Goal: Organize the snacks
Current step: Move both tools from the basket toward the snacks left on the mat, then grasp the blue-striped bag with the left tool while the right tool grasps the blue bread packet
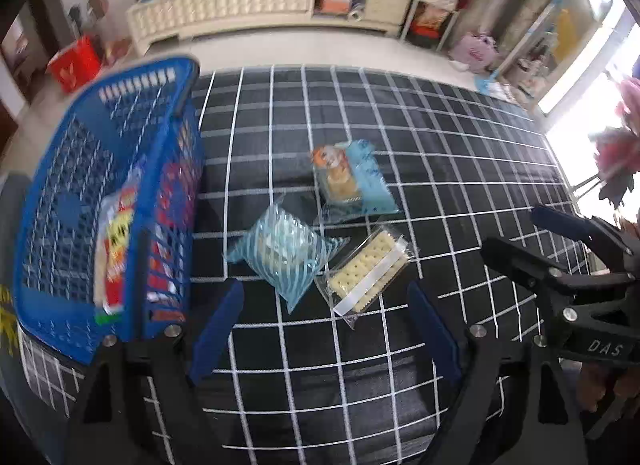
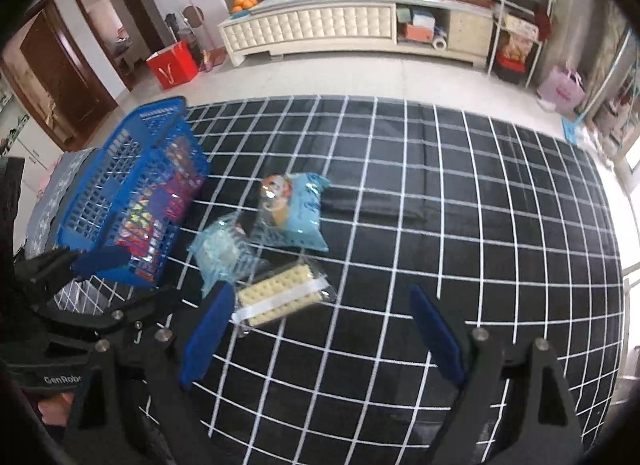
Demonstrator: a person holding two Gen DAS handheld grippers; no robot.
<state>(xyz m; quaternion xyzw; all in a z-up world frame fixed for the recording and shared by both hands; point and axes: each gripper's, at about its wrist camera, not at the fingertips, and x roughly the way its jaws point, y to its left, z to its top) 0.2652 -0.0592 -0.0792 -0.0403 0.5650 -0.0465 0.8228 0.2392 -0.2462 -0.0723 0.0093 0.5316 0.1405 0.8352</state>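
Note:
Three snacks lie on the black grid tablecloth [image 1: 460, 153]: a light-blue striped packet [image 1: 284, 253] [image 2: 222, 253], a clear pack of crackers [image 1: 366, 269] [image 2: 280, 297] and a blue cartoon-print packet [image 1: 352, 181] [image 2: 296, 209]. To their left stands a blue mesh basket [image 1: 52, 193] [image 2: 92, 201] with several packets inside, one of them red and yellow [image 1: 114, 249]. My left gripper [image 1: 325, 285] hangs open just in front of the striped packet and the crackers, holding nothing. My right gripper [image 2: 322, 287] is open and empty, its left fingertip by the crackers; it also shows in the left wrist view [image 1: 512, 229].
The basket sits at the table's left edge. Pink flowers [image 1: 624, 153] stand past the right edge. Beyond the table are pale floor, a cream cabinet [image 2: 320, 29], a red bag [image 2: 172, 65] and wire shelves [image 2: 516, 33]. The cloth's right half [image 2: 480, 205] is bare.

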